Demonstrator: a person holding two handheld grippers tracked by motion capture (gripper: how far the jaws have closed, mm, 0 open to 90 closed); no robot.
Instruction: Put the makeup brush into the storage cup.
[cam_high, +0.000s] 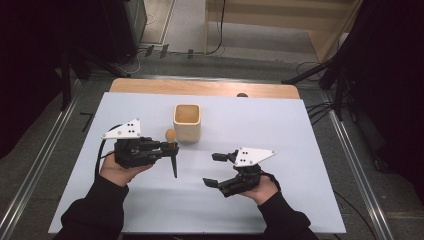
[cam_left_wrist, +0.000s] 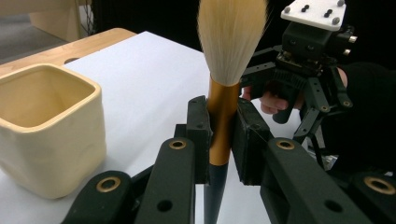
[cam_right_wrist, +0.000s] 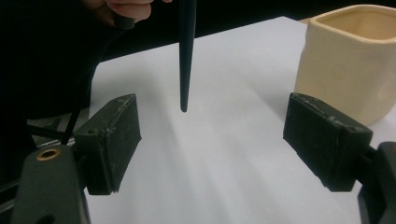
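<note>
The right gripper (cam_high: 214, 170) is held near the front edge of the white worktop (cam_high: 280, 140), right of centre, with its jaws spread wide and nothing between them; its pads (cam_right_wrist: 112, 142) are seen well apart over bare worktop in the right gripper view. The left gripper (cam_high: 172, 146) is held left of centre, a little farther from the front edge, its jaws clamped on a brush (cam_high: 173, 150). In the left gripper view, the brush (cam_left_wrist: 223, 107) is gripped at its golden ferrule, upright, with the pale bristle tuft at the top and the dark handle below. In the right gripper view, the tapered tip of the handle (cam_right_wrist: 186, 56) is seen pointing downward, clear of the worktop surface. The right gripper (cam_left_wrist: 308, 70) is also visible beyond the brush in the left gripper view. Farther back, near the middle of the worktop, a cream square-sided cup (cam_high: 187, 122) is shown standing upright with its mouth open; it lies just beyond the brush and apart from it. A bare wooden strip (cam_high: 200, 87) is exposed along the far edge.
</note>
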